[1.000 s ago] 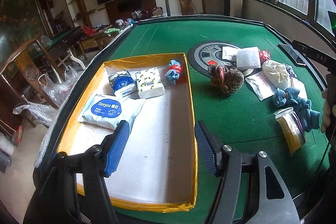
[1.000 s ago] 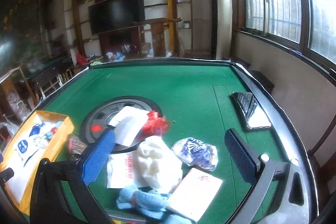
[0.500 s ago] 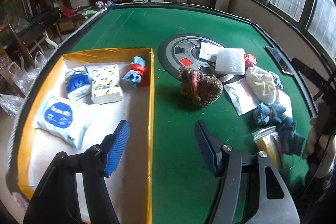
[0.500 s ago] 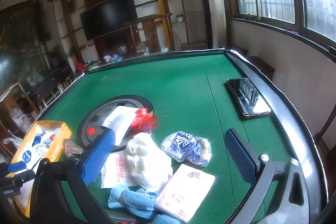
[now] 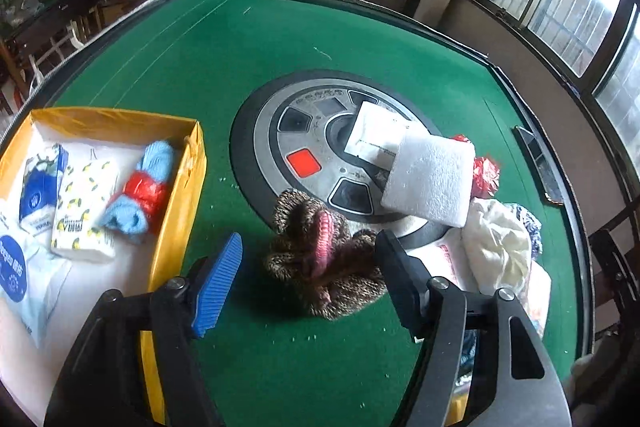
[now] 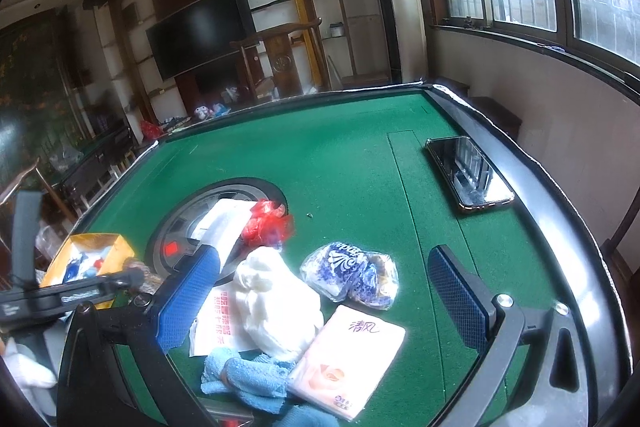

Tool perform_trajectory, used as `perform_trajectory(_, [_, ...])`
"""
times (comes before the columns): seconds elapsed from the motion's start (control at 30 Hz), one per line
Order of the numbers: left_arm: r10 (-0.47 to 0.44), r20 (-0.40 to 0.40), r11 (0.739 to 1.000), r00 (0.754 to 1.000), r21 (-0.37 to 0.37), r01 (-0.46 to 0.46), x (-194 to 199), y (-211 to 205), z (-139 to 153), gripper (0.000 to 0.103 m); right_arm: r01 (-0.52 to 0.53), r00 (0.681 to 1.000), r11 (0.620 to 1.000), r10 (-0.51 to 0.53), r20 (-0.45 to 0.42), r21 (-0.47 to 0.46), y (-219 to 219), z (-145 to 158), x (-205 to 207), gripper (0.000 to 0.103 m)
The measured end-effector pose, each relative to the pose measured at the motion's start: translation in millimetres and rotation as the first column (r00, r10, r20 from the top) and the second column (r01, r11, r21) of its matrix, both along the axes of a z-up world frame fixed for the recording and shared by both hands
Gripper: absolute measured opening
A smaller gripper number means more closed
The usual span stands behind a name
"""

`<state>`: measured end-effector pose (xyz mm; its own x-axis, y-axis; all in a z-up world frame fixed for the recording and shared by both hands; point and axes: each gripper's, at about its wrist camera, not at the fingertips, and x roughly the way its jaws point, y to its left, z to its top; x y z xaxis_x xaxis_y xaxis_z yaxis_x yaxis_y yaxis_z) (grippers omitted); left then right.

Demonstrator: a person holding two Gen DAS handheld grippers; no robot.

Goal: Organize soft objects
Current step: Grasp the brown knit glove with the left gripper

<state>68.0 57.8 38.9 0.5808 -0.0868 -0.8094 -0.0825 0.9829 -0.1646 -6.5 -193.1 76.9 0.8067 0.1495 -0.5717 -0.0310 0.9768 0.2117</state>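
My left gripper [image 5: 308,267] is open and empty, its fingers on either side of a brown and pink knitted bundle [image 5: 324,259] on the green table. The yellow box [image 5: 176,211] at left holds tissue packs [image 5: 86,203] and a blue and red sock roll [image 5: 144,183]. A white sponge [image 5: 428,179], a red bag [image 5: 486,173] and a white cloth [image 5: 500,247] lie to the right. My right gripper [image 6: 320,299] is open and empty above the white cloth [image 6: 276,303], a blue-patterned bag [image 6: 352,275], a pink tissue pack [image 6: 348,355] and a blue towel [image 6: 244,375].
A round grey control panel [image 5: 316,143] sits in the table's middle. A phone [image 6: 468,173] lies near the right rim. The raised dark table edge [image 6: 560,227] runs around. The left gripper's arm [image 6: 68,293] shows at the left of the right wrist view.
My left gripper has moved right from above the yellow box and forward, now straddling the knitted bundle. My right gripper has barely moved and stays open.
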Motion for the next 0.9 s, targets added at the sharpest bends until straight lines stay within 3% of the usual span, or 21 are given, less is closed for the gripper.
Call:
perform_trajectory(0.07, [-0.001,0.02,0.999,1.0,0.034,0.0,4.4,-6.8,-2.1,0.081,0.011,1.0,1.0,-0.011,0.0,0.014,-4.7,0.4,0.3,0.102])
perform_trajectory(0.23, [-0.074,0.004,0.996,0.997,0.049,0.074,15.7,-25.5,-6.6,0.081,0.034,0.999,0.998,-0.033,-0.018,0.051,-16.3,-1.7,3.8,0.102])
perform_trajectory(0.43, [-0.11,-0.066,0.994,0.992,-0.002,0.111,22.6,-39.1,-24.6,0.08,0.055,0.998,0.996,-0.053,-0.031,0.069,-23.6,-4.1,6.0,0.102])
perform_trajectory(0.47, [-0.11,-0.063,0.994,0.992,-0.011,0.11,22.1,-38.9,-25.0,0.077,0.058,0.998,0.996,-0.056,-0.033,0.071,-24.6,-4.4,6.1,0.102])
perform_trajectory(0.57, [-0.158,-0.031,0.987,0.987,-0.039,0.157,17.6,-39.3,-19.0,0.045,0.062,0.997,0.995,-0.059,-0.04,0.08,-27.5,-5.4,7.1,0.102])
perform_trajectory(0.6, [-0.173,-0.022,0.983,0.985,-0.058,0.171,15.4,-38.5,-16.1,0.042,0.057,0.998,0.995,-0.053,-0.045,0.088,-27.8,-6.1,7.9,0.102])
perform_trajectory(0.8, [-0.23,0.064,0.964,0.971,-0.121,0.236,-17.2,-35.5,10.2,0.041,-0.078,0.989,0.986,0.095,-0.117,0.148,-14.1,-21.1,19.0,0.102])
perform_trajectory(0.9, [-0.251,0.096,0.951,0.963,-0.162,0.264,-38.7,-27.6,23.2,0.041,-0.147,0.971,0.981,0.168,-0.168,0.13,1.6,-33.5,26.5,0.102])
